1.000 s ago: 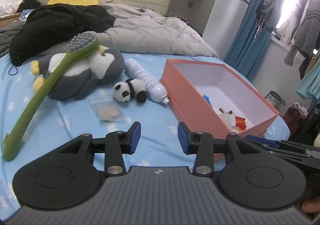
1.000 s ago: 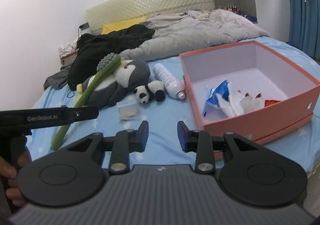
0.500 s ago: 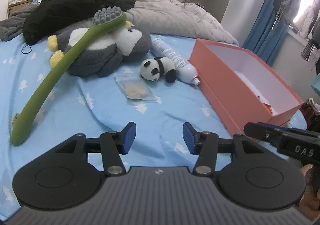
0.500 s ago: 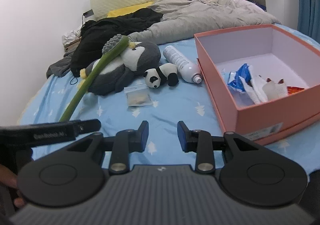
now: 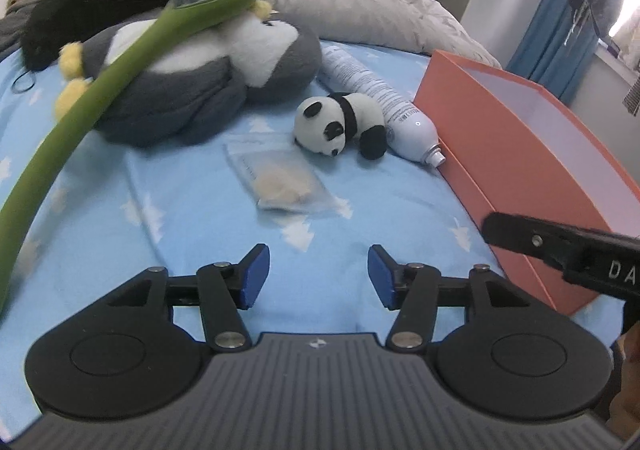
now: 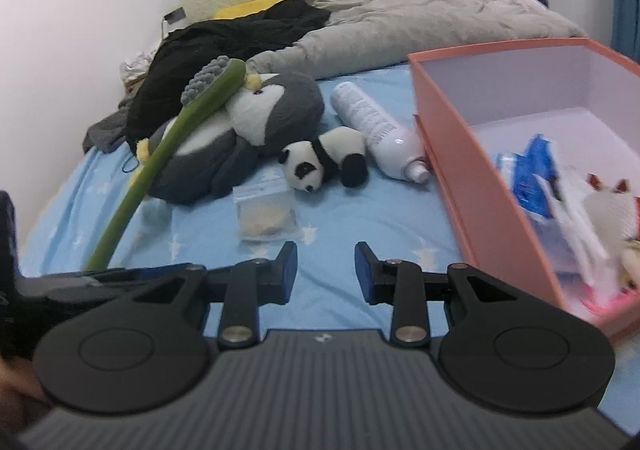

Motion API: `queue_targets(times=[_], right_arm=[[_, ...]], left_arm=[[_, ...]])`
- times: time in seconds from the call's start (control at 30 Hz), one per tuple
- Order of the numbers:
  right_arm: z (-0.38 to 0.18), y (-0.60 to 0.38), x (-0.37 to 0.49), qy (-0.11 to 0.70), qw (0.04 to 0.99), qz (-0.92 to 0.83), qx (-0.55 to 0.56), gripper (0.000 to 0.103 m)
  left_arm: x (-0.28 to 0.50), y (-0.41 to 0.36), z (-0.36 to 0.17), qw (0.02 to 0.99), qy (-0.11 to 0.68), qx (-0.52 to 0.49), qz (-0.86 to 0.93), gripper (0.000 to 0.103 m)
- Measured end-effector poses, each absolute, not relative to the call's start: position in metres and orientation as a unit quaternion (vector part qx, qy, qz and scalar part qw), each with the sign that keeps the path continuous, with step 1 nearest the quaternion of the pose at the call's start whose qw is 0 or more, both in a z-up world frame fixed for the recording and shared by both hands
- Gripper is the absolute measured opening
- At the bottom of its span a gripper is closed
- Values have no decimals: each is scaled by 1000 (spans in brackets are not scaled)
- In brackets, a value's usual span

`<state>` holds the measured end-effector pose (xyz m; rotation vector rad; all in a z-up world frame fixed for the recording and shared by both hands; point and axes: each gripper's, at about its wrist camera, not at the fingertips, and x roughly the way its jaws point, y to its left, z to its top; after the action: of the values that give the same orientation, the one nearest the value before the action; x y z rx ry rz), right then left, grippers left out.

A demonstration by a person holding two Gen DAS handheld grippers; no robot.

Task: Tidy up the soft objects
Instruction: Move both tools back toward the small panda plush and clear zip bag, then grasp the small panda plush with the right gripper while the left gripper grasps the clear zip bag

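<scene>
Hovering over bed (image 5: pixel 192 210) | left gripper (image 5: pixel 318 276) fingers apart, empty | right gripper (image 6: pixel 326 270) fingers apart, empty | panda (image 5: pixel 340 124) beside bottle (image 5: pixel 384 110), outside box (image 5: pixel 520 154)

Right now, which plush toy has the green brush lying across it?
The big grey penguin plush; the green brush rests on it. The small panda lies bare.

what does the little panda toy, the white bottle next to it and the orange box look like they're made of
Small black-and-white panda toy: plush fabric, fuzzy matte pile. White cylindrical bottle: smooth and glossy with a highlight, plastic or coated metal, unclear which. Orange open box: probably rigid cardboard, with flat matte walls and crisp edges.
</scene>
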<state>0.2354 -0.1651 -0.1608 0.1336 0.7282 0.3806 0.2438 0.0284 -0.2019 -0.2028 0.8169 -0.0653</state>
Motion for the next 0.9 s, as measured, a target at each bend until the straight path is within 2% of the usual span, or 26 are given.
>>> queue_targets(times=[0.23, 0.27, 0.3, 0.33, 0.57, 0.8, 0.9], right_arm=[[-175, -153, 282, 365, 910, 182, 78, 36], [-178, -151, 289, 365, 910, 183, 79, 39], [-179, -149, 295, 363, 910, 183, 80, 48], [-182, -147, 301, 360, 911, 186, 82, 50], [-204, -132, 343, 355, 916, 177, 64, 50], [-227, -119, 361, 343, 925, 161, 13, 49], [-236, -113, 367, 342, 925, 165, -4, 44]], left_arm=[[283, 34, -217, 915, 392, -94, -24, 61], [286, 37, -218, 917, 385, -101, -19, 61], [288, 41, -218, 920, 376, -110, -9, 63], [291, 46, -219, 922, 367, -120, -1, 68], [314, 63, -236, 912, 379, -156, 11, 68], [323, 61, -251, 909, 389, -148, 8, 68], [326, 61, -253, 909, 390, -149, 8, 68]])
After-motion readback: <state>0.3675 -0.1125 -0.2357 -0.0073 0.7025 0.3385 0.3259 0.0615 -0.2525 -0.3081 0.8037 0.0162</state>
